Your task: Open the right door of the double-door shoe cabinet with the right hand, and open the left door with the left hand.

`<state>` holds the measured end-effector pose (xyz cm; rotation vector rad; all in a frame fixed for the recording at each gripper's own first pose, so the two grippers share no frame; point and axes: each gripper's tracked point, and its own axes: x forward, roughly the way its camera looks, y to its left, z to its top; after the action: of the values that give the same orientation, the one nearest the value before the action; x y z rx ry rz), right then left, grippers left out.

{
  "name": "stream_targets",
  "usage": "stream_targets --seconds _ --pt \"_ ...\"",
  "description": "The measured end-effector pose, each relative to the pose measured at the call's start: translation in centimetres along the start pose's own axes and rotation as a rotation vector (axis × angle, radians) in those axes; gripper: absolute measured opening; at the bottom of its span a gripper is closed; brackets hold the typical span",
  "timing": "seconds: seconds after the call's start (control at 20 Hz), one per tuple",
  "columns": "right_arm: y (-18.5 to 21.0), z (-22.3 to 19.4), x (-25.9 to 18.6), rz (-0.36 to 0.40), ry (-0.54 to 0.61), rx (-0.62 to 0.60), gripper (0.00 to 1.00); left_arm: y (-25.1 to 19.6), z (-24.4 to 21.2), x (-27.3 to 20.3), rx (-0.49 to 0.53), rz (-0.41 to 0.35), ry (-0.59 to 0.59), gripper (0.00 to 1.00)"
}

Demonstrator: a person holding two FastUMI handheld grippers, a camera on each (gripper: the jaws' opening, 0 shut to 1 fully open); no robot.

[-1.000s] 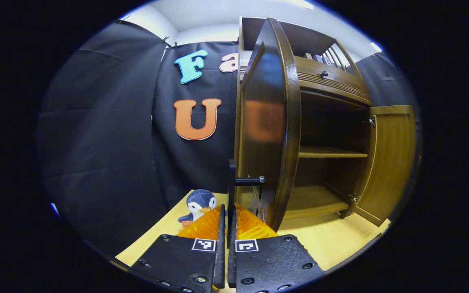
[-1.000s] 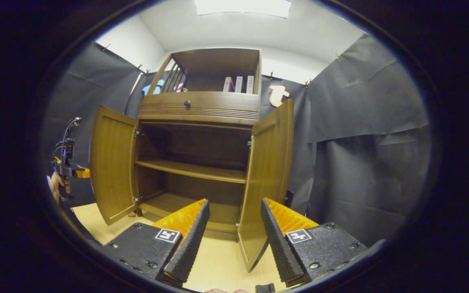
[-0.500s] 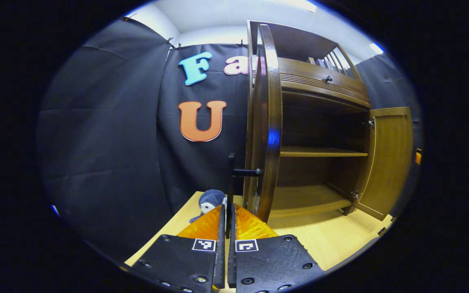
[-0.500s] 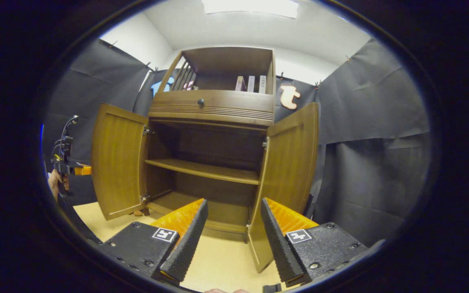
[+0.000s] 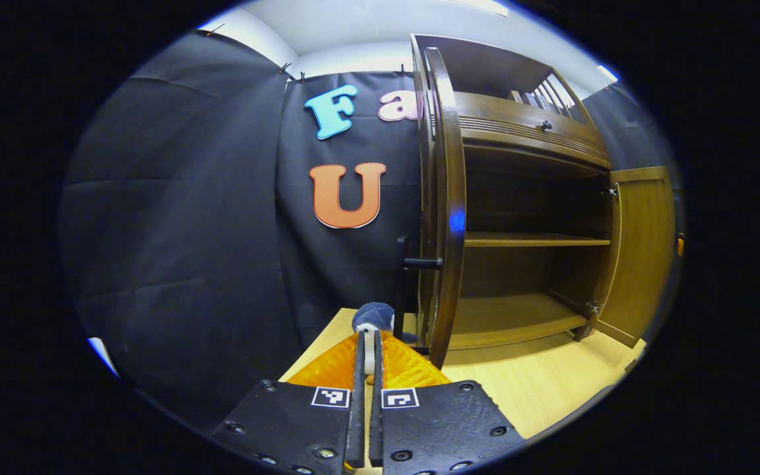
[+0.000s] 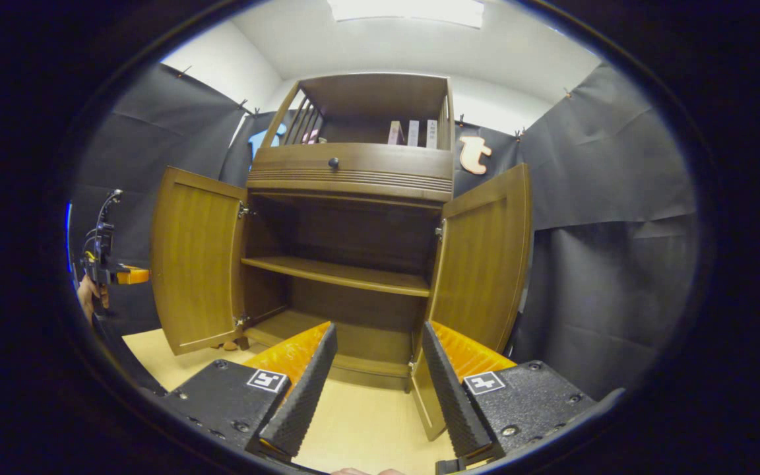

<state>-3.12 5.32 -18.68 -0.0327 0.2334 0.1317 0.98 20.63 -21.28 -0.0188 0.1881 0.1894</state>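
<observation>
Left door (image 5: 444, 198): swung wide, edge-on to me in the left gripper view; its black handle (image 5: 419, 262) lies ahead of my fingers.
Left gripper (image 5: 367, 369): fingers together, clamped on nothing, clear of the handle.
Right door (image 6: 482, 254): open wide.
Right gripper (image 6: 377, 369): fingers apart, empty, facing the shoe cabinet (image 6: 353, 178).
Advice: I judge both doors open; I withdraw straight back, avoiding the penguin toy (image 5: 372, 316).
</observation>
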Motion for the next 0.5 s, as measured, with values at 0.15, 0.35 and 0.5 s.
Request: stream_targets --seconds 0.15,0.35,0.5 --pt "-0.2 -0.4 0.1 -0.005 0.004 0.008 0.83 0.7 0.4 -0.6 -0.007 0.026 -0.011 0.04" --pt "-1.3 -0.7 0.5 -0.018 0.017 0.028 0.83 -0.8 2.2 -2.6 -0.017 0.003 -0.050 0.15" --pt "-2.4 -1.1 0.6 -0.033 0.029 0.050 0.83 -2.2 4.1 -3.6 0.006 -0.006 -0.086 0.47"
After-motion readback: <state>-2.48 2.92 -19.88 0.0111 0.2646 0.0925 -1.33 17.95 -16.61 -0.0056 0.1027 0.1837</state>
